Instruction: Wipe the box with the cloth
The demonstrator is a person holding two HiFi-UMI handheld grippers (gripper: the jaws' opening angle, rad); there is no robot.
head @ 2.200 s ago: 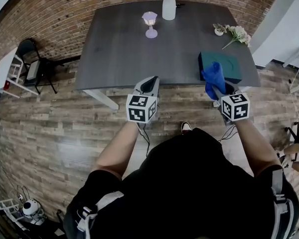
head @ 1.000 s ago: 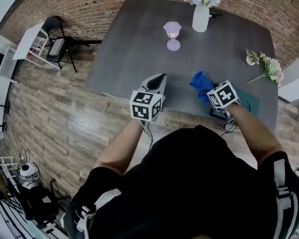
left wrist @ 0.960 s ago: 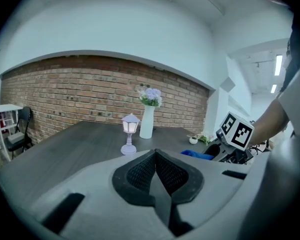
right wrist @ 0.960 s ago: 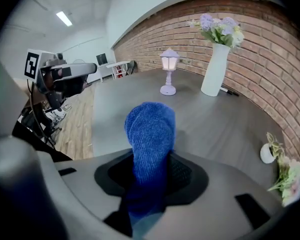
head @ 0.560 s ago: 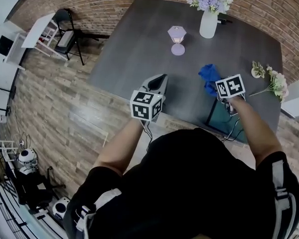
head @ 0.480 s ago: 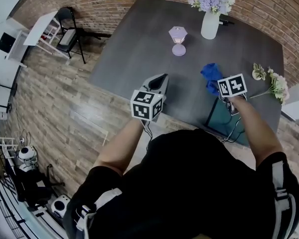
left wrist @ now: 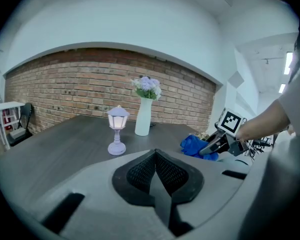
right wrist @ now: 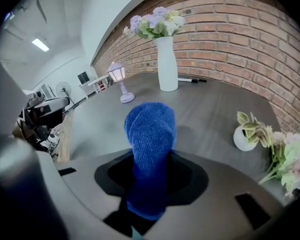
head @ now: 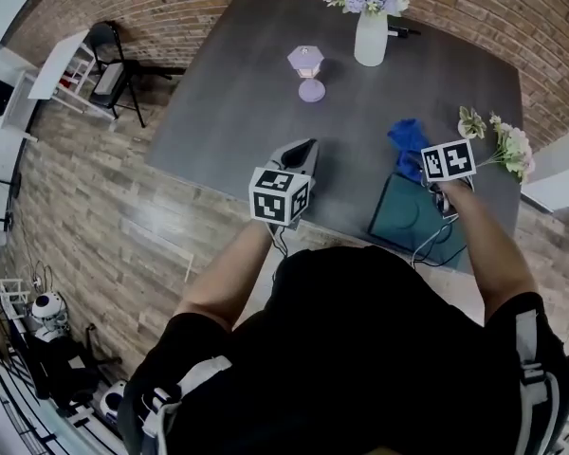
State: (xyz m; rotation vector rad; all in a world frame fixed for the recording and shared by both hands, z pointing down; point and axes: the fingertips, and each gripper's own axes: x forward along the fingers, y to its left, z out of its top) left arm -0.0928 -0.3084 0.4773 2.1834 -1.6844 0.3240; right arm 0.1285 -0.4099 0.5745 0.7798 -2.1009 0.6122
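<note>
Blue cloth pinched in right gripper, near teal box.

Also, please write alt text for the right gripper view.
The right gripper holds a blue cloth between its jaws above a dark table. Beyond stand a white vase of flowers and a small lamp, before a brick wall.

It looks like a home-style room. Behind the dark desk is a brick wall. On the desk stand a flower vase and a small lamp.
</note>
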